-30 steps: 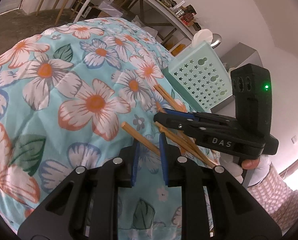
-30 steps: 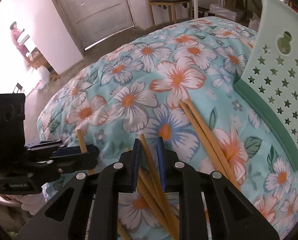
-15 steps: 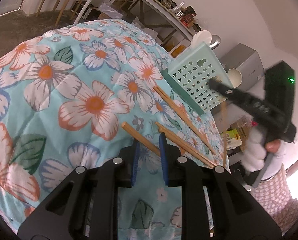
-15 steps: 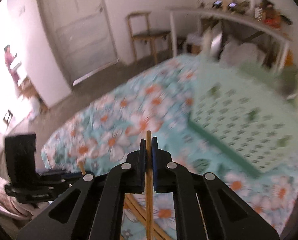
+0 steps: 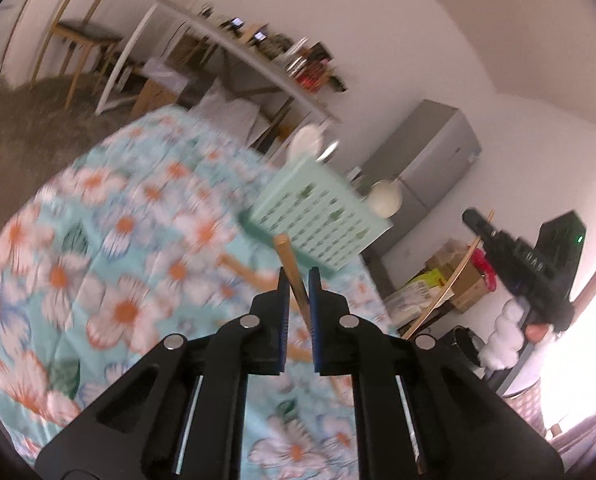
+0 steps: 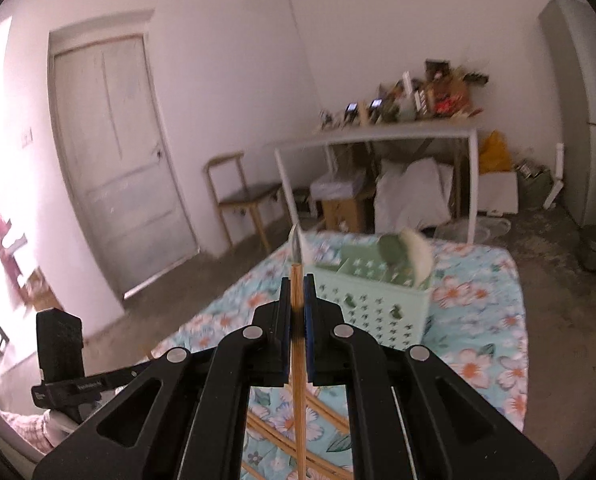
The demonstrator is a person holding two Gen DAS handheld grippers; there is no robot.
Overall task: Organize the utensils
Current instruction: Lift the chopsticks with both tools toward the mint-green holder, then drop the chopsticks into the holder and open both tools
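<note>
The left gripper (image 5: 297,280) sits low in the centre of its own view, its blue-lined jaws closing on a single wooden chopstick (image 5: 291,266). The stick runs up between the pads and its blunt end pokes out above them, tilted a little to the left. A narrow gap shows on either side of the stick in this blurred view, so I cannot tell how hard the pads press on it.

The right gripper (image 6: 297,292) is clamped tight on another chopstick (image 6: 297,364). That stick stands nearly upright in the middle of the right wrist view, squeezed between the two pads, with a short end rising above them and the long shaft running down to the bottom edge of the frame. In the left wrist view the same right gripper (image 5: 476,220) shows at the right edge, held by a person's hand (image 5: 536,330), with the thin stick slanting down to the lower left from its tip.

The mint green basket (image 6: 378,300), pierced with star holes, stands on the floral quilt (image 6: 482,320) just right of centre in the right wrist view, with a pale round utensil leaning out of its far corner. More loose chopsticks (image 6: 326,412) lie crossed on the quilt at the bottom of that frame, below the gripper.
</note>
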